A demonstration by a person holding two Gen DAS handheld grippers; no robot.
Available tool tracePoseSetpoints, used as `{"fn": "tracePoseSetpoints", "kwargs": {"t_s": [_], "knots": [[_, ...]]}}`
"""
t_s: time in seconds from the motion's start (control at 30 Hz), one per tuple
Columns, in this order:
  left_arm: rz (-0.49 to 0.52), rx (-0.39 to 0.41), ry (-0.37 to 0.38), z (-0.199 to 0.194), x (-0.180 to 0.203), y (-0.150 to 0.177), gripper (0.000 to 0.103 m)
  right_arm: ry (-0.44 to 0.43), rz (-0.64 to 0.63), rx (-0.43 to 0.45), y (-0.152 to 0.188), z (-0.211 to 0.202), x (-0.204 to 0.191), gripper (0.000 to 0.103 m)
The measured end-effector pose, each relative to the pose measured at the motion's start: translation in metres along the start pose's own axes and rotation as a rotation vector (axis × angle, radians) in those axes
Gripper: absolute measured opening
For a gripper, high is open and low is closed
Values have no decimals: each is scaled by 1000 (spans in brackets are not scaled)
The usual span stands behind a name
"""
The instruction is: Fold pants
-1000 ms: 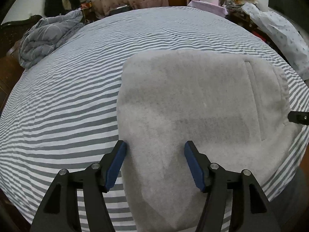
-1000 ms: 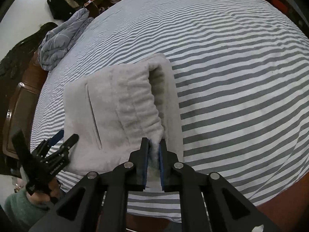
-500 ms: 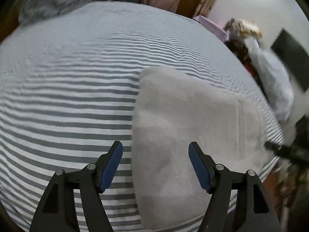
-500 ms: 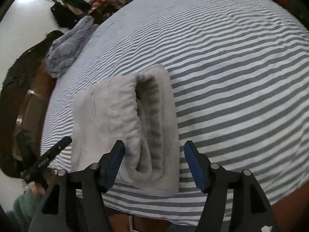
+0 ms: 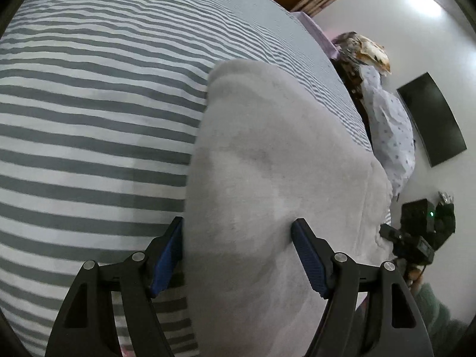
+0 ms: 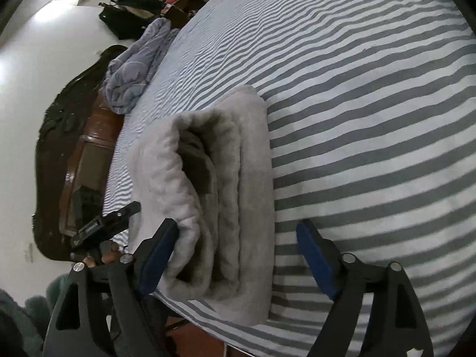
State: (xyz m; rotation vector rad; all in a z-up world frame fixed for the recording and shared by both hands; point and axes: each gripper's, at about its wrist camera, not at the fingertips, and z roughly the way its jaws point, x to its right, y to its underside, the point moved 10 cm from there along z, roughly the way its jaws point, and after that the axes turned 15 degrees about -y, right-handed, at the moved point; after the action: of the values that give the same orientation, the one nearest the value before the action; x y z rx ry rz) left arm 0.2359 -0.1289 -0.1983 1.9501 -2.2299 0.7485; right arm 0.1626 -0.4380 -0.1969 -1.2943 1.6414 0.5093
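The grey fleece pants [image 5: 267, 178] lie folded in a thick stack on the striped bed sheet [image 5: 89, 104], near its front edge. My left gripper [image 5: 238, 253] is open, with its fingers astride the stack's near left corner. In the right wrist view the pants [image 6: 226, 184] show their layered open end. My right gripper [image 6: 238, 255] is open and empty over that end. Its left finger [image 6: 157, 253] touches the top fold. The left gripper also shows at the stack's far side in the right wrist view [image 6: 110, 220].
A crumpled grey-blue duvet [image 6: 134, 68] lies at the bed's far left corner by a dark wooden headboard [image 6: 74, 154]. A pile of clothes [image 5: 389, 125] and a black wall panel [image 5: 431, 122] stand right of the bed. The striped sheet [image 6: 372, 119] stretches away behind the pants.
My right gripper has let go of the pants' edge and opened wide. My left gripper has swung and tilted to the right and come closer over the stack's corner.
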Motion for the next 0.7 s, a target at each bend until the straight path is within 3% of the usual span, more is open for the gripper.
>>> {"fn": "tracePoseSetpoints", "kwargs": {"t_s": [0.2,0.37,0.43,0.6,0.7], "knots": [[16,6,15,7,9,-4,73,-153,20,-26,-6,17,2,73],[-8,25,0,9,11,-8,69,-173,29,-33,-14,28,1,70],[2,46,-23,8,13,-7,60,-193,42,-20,-14,27,-3,53],[-8,106,-72,-3,20,-7,35,-90,20,19,-12,22,-18,42],[-17,112,-83,-9,22,-8,32,-29,4,34,-16,19,-33,40]]}}
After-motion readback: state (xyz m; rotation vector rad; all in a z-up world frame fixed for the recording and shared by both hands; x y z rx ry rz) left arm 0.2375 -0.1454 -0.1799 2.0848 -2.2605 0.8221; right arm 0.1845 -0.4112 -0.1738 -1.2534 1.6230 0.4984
